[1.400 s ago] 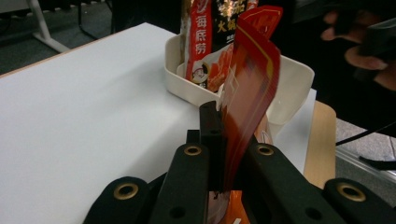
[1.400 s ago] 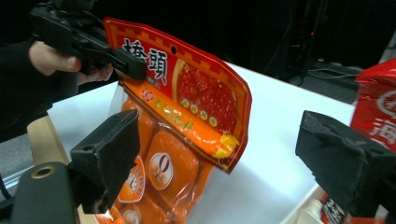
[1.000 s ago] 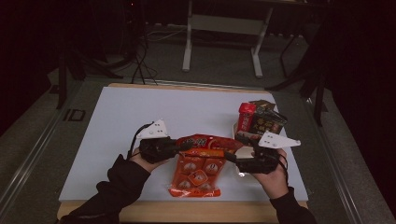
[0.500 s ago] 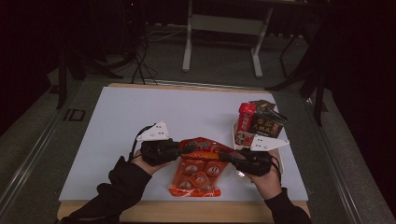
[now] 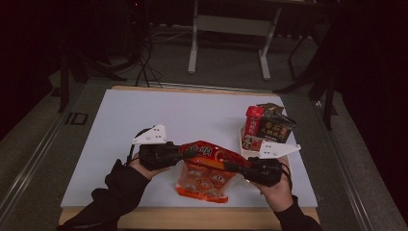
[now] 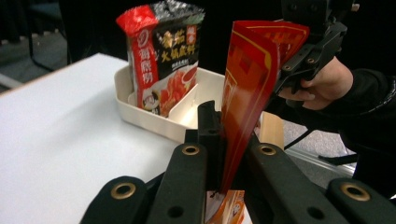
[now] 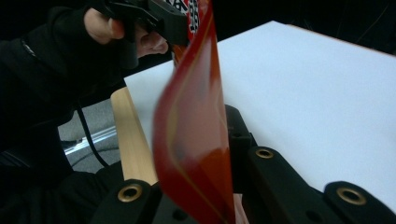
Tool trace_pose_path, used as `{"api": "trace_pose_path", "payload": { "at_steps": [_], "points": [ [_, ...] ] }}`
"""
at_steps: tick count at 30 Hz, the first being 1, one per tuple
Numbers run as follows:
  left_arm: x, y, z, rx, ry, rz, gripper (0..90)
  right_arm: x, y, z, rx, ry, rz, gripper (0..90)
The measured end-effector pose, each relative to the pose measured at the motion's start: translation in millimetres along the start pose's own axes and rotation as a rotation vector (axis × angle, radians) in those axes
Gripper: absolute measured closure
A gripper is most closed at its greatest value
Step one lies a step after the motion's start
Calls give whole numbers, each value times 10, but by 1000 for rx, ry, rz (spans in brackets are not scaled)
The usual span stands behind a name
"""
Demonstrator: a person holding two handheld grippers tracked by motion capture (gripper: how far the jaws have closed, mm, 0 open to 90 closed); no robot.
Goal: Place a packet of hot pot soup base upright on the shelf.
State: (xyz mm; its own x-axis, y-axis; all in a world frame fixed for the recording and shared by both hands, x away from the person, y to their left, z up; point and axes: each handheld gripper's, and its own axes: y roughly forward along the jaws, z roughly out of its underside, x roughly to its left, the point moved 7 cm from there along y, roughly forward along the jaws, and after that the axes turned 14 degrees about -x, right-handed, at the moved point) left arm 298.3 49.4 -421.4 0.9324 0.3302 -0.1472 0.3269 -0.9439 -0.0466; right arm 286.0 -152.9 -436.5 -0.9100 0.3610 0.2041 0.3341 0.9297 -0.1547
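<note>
A red snack bag (image 5: pixel 204 168) with round pieces printed on it lies near the table's front edge, its top edge raised. My left gripper (image 5: pixel 185 153) is shut on the bag's top left corner. In the left gripper view the bag (image 6: pixel 247 84) stands as a thin red sheet between my jaws. My right gripper (image 5: pixel 231 166) has just been closing its jaws and is now shut on the bag's top right corner; in the right gripper view the bag's edge (image 7: pixel 196 130) is pinched between them. The bag spans the gap between both grippers.
A white divided tray (image 5: pixel 242 137) stands at the right, holding upright sauce packets (image 5: pixel 269 126) in red and dark wrappers. The white tabletop (image 5: pixel 168 110) stretches behind the hands. A wooden strip (image 5: pixel 192 219) runs along the front edge.
My right gripper moved left to the bag's right corner and closed on it. The bag's top edge now stretches between both grippers. The left gripper kept its hold.
</note>
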Motion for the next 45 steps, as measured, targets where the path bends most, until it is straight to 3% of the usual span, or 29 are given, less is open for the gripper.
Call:
{"api": "trace_pose_path", "payload": {
  "at_steps": [7,10,13,17,22,26,33,36,40,45],
  "points": [
    [-15,-58,-70,-24,22,-8,736,101,-7,-205,-20,-32,-5,900],
    [-17,-66,-90,-37,18,-7,624,112,-4,-261,-28,-50,0,900],
    [-33,-67,-120,-61,11,0,576,115,-13,-357,-40,-73,3,900],
    [-29,-65,-125,-63,28,-27,386,110,-39,-468,-55,-97,14,900],
    [14,-91,-90,-53,8,-71,163,76,-113,-616,-82,-94,27,900],
    [31,-118,-46,-63,5,-106,80,53,-194,-748,-109,-101,41,900],
    [77,-194,59,-81,-3,-163,70,-18,-403,-1023,-170,-113,80,900],
    [97,-239,133,-80,-25,-180,69,-85,-491,-1117,-191,-122,106,900],
    [101,-297,241,-60,-14,-212,69,-178,-596,-1186,-203,-124,138,900],
    [80,-374,349,-67,-40,-210,69,-299,-718,-1235,-206,-120,182,900]
  ]
}}
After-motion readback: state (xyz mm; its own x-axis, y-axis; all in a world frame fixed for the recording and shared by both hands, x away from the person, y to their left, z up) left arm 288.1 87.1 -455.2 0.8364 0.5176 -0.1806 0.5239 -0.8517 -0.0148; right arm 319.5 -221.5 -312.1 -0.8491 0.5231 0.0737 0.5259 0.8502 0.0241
